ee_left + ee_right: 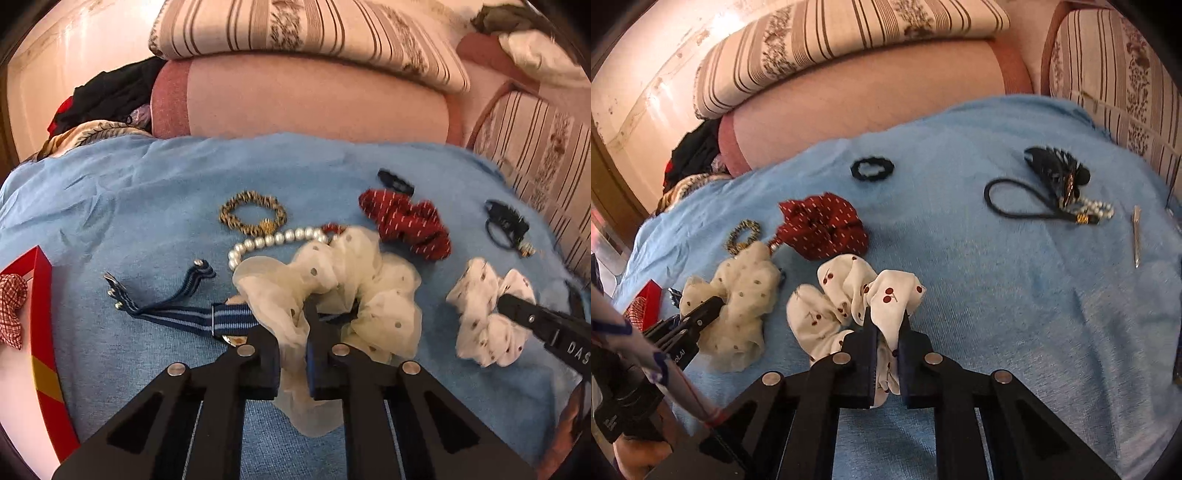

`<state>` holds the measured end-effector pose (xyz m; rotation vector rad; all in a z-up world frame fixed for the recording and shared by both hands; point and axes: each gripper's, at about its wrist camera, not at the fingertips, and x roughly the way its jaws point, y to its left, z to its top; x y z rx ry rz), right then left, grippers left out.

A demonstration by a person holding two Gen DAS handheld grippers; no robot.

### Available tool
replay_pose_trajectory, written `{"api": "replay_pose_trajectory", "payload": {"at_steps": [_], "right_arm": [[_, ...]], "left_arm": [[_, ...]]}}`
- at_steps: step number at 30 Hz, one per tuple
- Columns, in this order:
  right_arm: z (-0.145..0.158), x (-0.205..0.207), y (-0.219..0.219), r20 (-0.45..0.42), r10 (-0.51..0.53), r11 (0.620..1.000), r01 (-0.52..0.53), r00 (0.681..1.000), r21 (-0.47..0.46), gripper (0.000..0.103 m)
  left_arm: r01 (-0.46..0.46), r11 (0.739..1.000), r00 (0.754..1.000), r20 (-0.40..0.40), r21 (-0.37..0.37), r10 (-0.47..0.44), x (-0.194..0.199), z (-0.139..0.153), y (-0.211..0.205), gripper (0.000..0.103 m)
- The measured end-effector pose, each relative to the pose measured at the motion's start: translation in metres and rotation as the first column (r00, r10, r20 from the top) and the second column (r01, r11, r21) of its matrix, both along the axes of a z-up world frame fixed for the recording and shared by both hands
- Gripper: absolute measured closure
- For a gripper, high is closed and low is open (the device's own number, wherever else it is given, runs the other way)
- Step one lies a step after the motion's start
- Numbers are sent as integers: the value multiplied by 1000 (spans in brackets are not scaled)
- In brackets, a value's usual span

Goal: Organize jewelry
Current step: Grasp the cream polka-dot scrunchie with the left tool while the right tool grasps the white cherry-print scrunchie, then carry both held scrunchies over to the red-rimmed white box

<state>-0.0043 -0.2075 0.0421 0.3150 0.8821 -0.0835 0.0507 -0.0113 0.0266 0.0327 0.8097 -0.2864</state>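
clearly two grips at once here, each a chance for trouble. left gripper (293, 350) with jaws narrowed onto a fold of the sheer cream dotted scrunchie (332, 291), still lying on the light blue fuzzy blanket (122, 206). right gripper (886, 332) pinched the same way on the white cherry-print scrunchie (846, 295), just beside the cream one, also resting on the blanket.

likely snag on the left: the white pearl bracelet (266, 240) disappearing under the cream scrunchie's far edge, and the navy striped ribbon clip (192, 314) tucked against its near side. lifting fast could drag either along, then drop it somewhere unplanned.

thin organza gripped by one loose fold only, so probably prone to slipping out under a quick swing. same worry for the cherry fabric, held by a single lobe.

close quarters too: both tools working side by side, so crossing paths risks a knock or a tangle of cloth.

further off, the red white-flecked scrunchie (406, 225) and leopard-print hair tie (253, 212) sit near enough to be brushed aside. red box (40, 325) at far left, seemingly the drop spot, with a checked red item already inside.
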Motion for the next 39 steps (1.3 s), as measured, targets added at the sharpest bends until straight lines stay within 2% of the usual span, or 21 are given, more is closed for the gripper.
{"api": "replay_pose_trajectory", "payload": {"at_steps": [3, 6, 10, 18, 25, 39], "right_arm": [[11, -6, 5, 49, 14, 1000, -13, 999, -29, 93], [21, -9, 12, 100, 36, 998, -31, 994, -55, 93], [27, -13, 18, 135, 60, 997, -52, 989, -64, 93], [37, -21, 24, 188, 73, 995, -59, 979, -81, 93], [38, -21, 28, 203, 87, 994, -70, 975, -88, 93], [48, -32, 42, 231, 129, 990, -112, 964, -86, 93]], "left_arm": [[-17, 1000, 997, 72, 22, 15, -8, 14, 2, 94], [-22, 1000, 994, 104, 16, 21, -13, 24, 4, 94], [-23, 998, 989, 148, 52, 15, -19, 31, 1, 94], [-54, 997, 968, 249, 52, 39, -34, 57, 13, 94], [-75, 995, 971, 231, 61, 59, -32, 56, 20, 93], [-105, 987, 964, 258, 121, 71, -44, 58, 16, 93]]}}
